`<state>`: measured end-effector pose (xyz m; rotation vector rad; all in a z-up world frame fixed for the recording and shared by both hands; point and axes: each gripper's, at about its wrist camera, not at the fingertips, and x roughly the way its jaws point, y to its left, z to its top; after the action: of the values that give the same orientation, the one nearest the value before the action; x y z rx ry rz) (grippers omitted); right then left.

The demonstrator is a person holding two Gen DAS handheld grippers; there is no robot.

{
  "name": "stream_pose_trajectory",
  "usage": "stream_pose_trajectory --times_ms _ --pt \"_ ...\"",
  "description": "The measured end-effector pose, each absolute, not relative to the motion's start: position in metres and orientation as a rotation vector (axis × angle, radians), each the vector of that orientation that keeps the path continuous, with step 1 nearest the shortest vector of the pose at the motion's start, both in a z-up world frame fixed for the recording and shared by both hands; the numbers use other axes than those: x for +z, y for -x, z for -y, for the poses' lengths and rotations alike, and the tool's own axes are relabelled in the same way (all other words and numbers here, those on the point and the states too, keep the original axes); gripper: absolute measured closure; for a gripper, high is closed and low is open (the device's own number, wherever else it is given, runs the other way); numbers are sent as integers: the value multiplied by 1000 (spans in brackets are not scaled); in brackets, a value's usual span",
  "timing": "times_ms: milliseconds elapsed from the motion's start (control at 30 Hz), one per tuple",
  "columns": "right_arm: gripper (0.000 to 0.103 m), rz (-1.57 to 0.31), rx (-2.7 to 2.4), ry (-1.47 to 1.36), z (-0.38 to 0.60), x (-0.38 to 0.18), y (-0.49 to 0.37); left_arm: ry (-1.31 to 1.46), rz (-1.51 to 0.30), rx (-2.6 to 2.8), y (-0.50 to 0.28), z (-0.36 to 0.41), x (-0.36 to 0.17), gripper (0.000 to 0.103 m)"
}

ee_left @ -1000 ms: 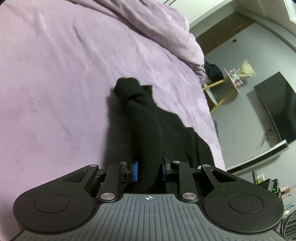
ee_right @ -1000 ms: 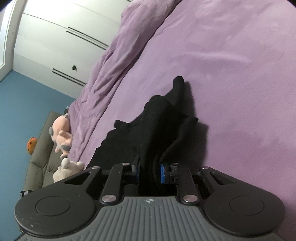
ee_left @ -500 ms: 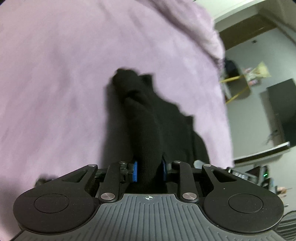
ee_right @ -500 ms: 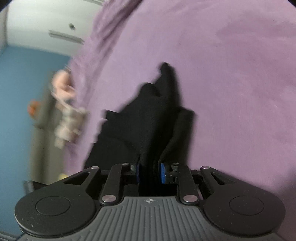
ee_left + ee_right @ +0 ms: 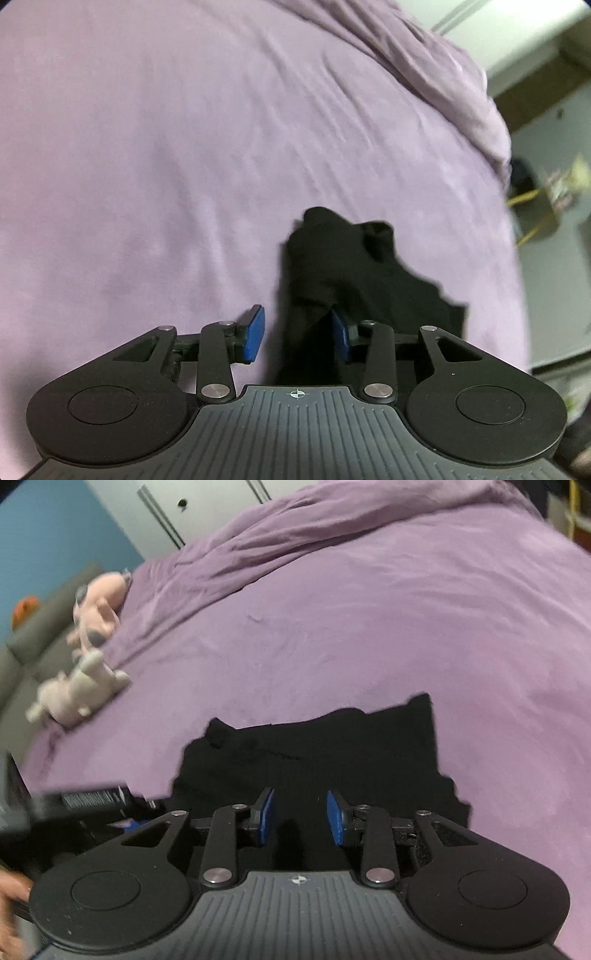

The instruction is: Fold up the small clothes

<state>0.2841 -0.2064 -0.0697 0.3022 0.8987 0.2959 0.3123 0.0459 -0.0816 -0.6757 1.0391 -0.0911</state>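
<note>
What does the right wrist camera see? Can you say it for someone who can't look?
The right tool, its blue pads apart, hovers over a black garment lying flat on a purple bedsheet. Two plush toys sit at the bed's left edge.

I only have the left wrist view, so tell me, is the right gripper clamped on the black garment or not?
Observer: No. The right gripper has its blue pads apart, above the black garment, and nothing is pinched between them.
Operator: Is the garment spread out on that side?
Observer: Yes, it lies fairly flat and wide on the purple bedspread, with one corner pointing up toward the far side.
Operator: Anything else near it?
Observer: Two plush toys sit at the bed's left edge, well clear of the garment.
</note>
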Motion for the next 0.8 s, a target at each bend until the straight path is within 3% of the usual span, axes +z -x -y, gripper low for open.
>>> stream_pose_trajectory --times_ms 33,100,233,533,700,733,800 --pt "75 -892 280 -286 204 -75 -287 736 -1023 -102 -317 -48 -86 66" --pt "82 -844 235 -239 203 -85 -286 770 -977 -106 -325 -47 -90 67" --pt "103 -723 172 -186 206 -106 -277 560 -898 -91 -331 -23 -96 65" --pt "103 -714 166 -190 210 -108 -287 323 -755 -41 -310 11 -96 48" --pt "103 -704 125 -254 220 -94 -257 231 -798 16 -288 5 -77 34" --pt "96 -690 130 -276 223 -92 -246 241 -813 21 -280 5 -72 35" --pt "94 -662 164 -308 231 -88 -220 275 -828 17 -264 3 -67 35"
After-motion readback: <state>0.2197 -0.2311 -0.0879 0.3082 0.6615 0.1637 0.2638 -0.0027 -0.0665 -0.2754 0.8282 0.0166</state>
